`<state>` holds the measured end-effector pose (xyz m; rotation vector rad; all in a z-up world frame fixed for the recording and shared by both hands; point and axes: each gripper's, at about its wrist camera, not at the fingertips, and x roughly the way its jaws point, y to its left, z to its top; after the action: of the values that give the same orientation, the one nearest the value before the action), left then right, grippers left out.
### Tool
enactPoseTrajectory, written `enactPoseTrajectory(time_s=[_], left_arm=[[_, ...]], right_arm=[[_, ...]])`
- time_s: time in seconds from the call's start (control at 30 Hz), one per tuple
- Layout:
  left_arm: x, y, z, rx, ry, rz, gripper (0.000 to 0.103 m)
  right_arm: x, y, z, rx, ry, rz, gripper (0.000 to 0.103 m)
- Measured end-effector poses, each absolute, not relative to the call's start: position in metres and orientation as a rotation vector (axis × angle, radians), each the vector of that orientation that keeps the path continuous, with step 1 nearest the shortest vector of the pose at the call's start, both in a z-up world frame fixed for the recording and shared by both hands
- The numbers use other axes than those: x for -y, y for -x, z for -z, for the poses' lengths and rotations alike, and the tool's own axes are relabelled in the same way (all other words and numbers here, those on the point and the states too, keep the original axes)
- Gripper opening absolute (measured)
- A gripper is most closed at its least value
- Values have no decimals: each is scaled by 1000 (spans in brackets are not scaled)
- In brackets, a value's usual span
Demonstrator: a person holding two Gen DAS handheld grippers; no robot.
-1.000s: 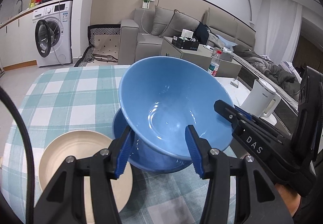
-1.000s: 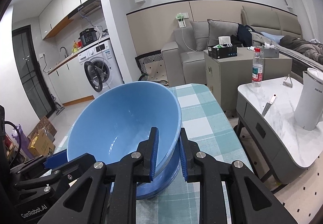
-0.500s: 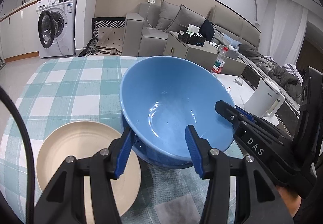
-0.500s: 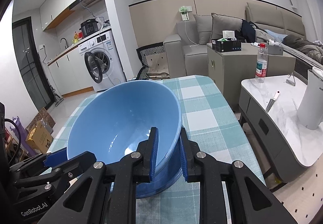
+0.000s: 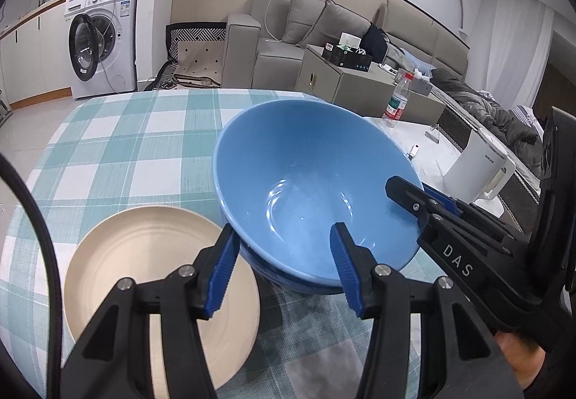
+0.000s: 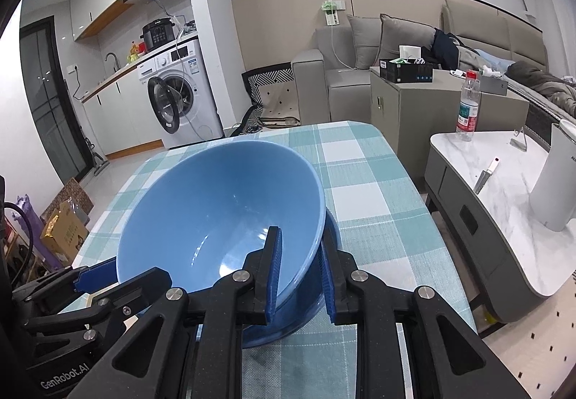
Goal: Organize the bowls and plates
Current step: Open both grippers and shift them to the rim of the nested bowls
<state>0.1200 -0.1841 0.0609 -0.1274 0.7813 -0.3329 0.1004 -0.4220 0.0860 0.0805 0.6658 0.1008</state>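
Observation:
A large blue bowl sits nested in a second blue bowl on the checked tablecloth. My right gripper stands astride the upper bowl's right rim, one finger inside and one outside, with its jaws slightly parted. My left gripper is open, its fingers either side of the bowl's near rim without gripping it. It shows at the lower left of the right wrist view. A beige plate lies on the cloth left of the bowls.
The tablecloth covers the table. To the right, past the table's edge, stands a marble side table with a white kettle, a water bottle and a small knife.
The upper blue bowl has come down from a raised tilt and now sits nested in the lower one. My right gripper's jaws have parted a little around its rim.

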Motion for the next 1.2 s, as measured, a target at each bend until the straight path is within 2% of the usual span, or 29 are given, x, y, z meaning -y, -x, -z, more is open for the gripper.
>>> enactPoseTrajectory(time_s=[1.03, 1.2], left_arm=[[189, -126, -50, -829, 85, 338, 51], [189, -126, -49, -827, 87, 329, 51]], right_arm=[[419, -111, -67, -740, -18, -72, 23], [420, -110, -67, -740, -21, -76, 26]])
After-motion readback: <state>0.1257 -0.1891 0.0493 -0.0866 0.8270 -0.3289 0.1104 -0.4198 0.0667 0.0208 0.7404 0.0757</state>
